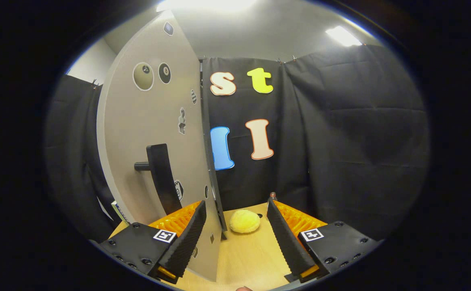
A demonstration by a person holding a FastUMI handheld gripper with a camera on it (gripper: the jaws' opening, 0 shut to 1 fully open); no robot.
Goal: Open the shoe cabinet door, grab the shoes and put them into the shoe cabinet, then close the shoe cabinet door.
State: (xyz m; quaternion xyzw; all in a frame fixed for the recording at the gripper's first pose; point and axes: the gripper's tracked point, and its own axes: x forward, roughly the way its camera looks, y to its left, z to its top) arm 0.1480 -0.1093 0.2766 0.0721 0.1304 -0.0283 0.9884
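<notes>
The shoe cabinet door was the largest thing ahead, a tall pale panel swung open so that its free edge ran down between the claw's fingers, nearer the left one. Its face spread away to the left of the claw, carrying a dark handle just above and beyond the left finger. The wooden counter lay beneath and ahead. On it, just beyond the fingertips and between them, sat a small yellow fluffy shoe, close beside the door's lower edge and slightly to its right; its long axis could not be told from here.

The claw stood wide open and held nothing, levelled low over the counter and pointing straight at the shoe. Judging by this, the door step looked done and the next move was a short forward reach, keeping the left finger clear of the door edge.
</notes>
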